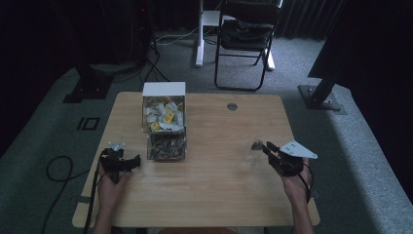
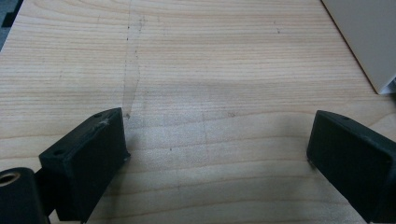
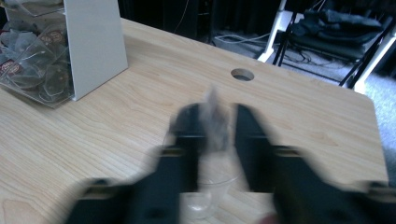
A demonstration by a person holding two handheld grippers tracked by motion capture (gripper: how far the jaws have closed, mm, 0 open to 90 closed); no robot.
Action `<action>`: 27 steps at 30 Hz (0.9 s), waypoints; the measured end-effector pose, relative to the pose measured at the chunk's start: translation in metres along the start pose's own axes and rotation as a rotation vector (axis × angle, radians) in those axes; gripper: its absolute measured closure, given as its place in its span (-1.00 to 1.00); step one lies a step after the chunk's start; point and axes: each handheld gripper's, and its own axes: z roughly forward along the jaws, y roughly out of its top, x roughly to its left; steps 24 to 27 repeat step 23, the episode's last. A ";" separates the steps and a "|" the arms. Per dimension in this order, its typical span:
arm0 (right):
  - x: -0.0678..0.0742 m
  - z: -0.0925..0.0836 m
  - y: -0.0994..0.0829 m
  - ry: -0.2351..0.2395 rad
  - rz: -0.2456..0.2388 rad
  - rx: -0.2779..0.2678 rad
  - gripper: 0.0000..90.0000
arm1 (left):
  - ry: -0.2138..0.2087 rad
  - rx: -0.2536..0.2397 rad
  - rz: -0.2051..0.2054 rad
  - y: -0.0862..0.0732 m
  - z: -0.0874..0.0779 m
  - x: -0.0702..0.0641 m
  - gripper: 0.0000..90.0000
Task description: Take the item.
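A person's right gripper [image 3: 212, 123] hangs over a clear cup [image 3: 205, 198] near the right edge of the wooden table [image 1: 209, 195], a small tea-bag packet [image 3: 215, 122] blurred between its jaws. The jaws stand partly apart; whether the pads press on the packet cannot be told through the blur. The left gripper [image 2: 217, 140] rests with jaws wide open and nothing between them, near the table's left edge, just beside the clear dispenser box [image 1: 164, 127] of packets. Done well, the drop calls for centring the packet above the cup's mouth and parting the jaws without nudging the light cup, which would tip easily.
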 end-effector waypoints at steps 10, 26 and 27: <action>0.001 0.001 -0.003 -0.019 0.009 0.004 0.09 | 0.000 0.000 0.000 0.000 0.000 0.000 -0.88; 0.006 0.001 -0.014 -0.014 0.023 0.015 -0.01 | 0.000 0.002 0.002 0.000 0.000 0.000 -0.88; 0.006 0.001 -0.014 -0.014 0.023 0.015 -0.01 | 0.000 0.002 0.002 0.000 0.000 0.000 -0.88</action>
